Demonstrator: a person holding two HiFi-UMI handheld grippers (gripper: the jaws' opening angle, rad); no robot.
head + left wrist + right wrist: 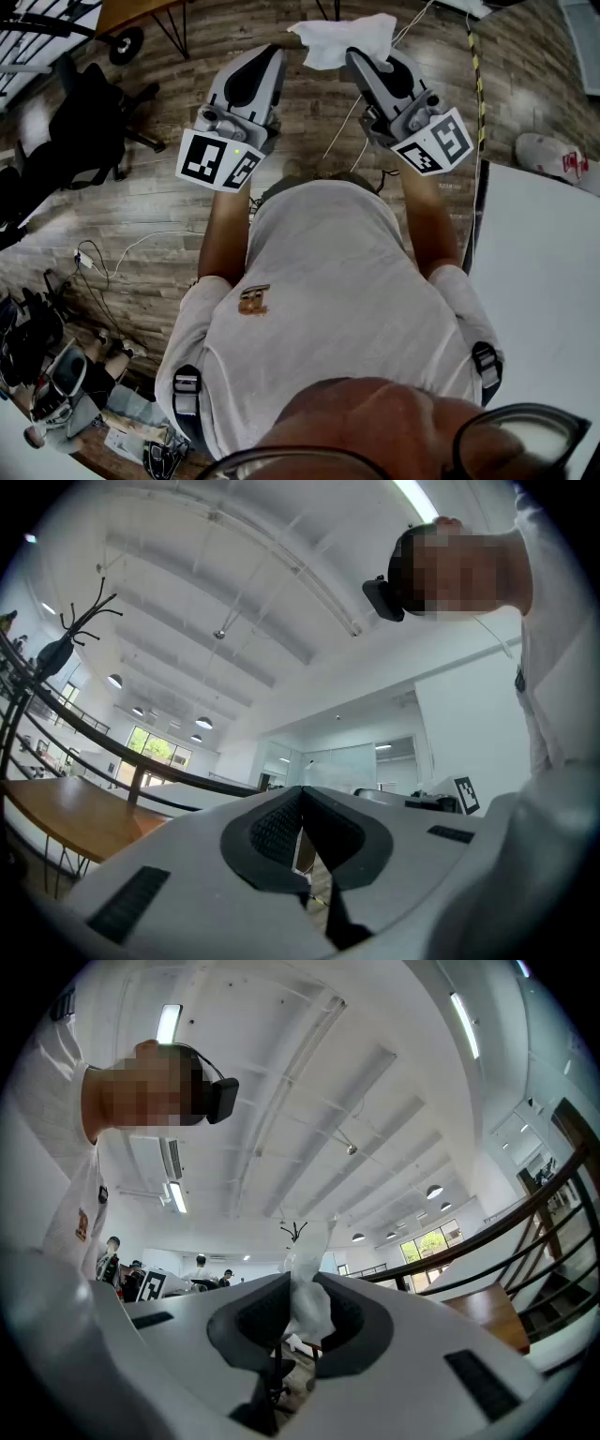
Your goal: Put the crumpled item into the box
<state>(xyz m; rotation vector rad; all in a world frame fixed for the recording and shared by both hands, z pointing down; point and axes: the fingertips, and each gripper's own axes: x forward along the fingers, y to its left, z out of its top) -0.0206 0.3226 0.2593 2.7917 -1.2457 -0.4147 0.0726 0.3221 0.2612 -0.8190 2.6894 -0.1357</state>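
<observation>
The crumpled item [342, 39] is a white wad of paper or tissue. My right gripper [364, 58] is shut on it, raised in front of the person's chest. In the right gripper view the white wad [307, 1293] is pinched between the dark pads and sticks out past the tips toward the ceiling. My left gripper [270, 54] is held up beside it, a little to the left, and holds nothing. In the left gripper view its gripper [302, 803] has its jaws together with nothing between them. No box is in any view.
Below is a wooden floor [169, 197] with loose cables [103, 262]. A black office chair [89, 122] stands at the left. A white table [539, 281] fills the right side, with a shoe [553, 155] beyond it. Both gripper views point up at a ceiling.
</observation>
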